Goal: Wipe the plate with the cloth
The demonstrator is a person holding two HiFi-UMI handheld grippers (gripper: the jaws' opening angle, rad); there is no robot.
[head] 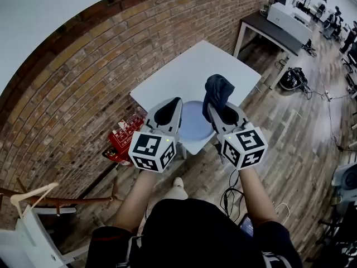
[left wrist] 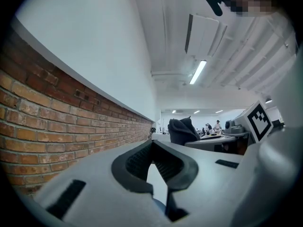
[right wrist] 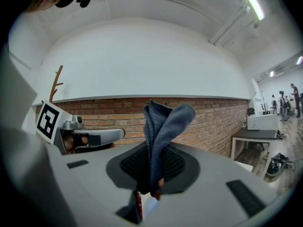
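R gripper (head: 215,109) is clamped on the cloth (head: 217,91). In the right gripper view, the dark blue fabric (right wrist: 163,122) is pinched between the pads, w/ most of it standing loose beyond the tips. L gripper (head: 177,101) has its tips together w/ nothing between them. In its own view, the pads (left wrist: 137,162) meet at the far end, and only white table and a sliver of plate (left wrist: 159,205) show through the gap below.

The plate (head: 195,124) lies flat between the 2 grippers, just right of the L one and just left of the R one, under the hanging cloth. Neither gripper touches it, as far as I can tell. It sits close to the near corner of the table (head: 189,71).

Risks, as judged from here:
- Nothing steadies the plate, so a sideways wipe from the R gripper could push it toward that corner and off. The L gripper would prob. need to open and take the rim, or press down, first
- Only a narrow fold is gripped, so drag on the plate may pull the cloth out of the R jaws
- The loose part may flop aside, so hard tips scrape the plate instead of fabric
- Grippers are near each other and could bump mid-wipe
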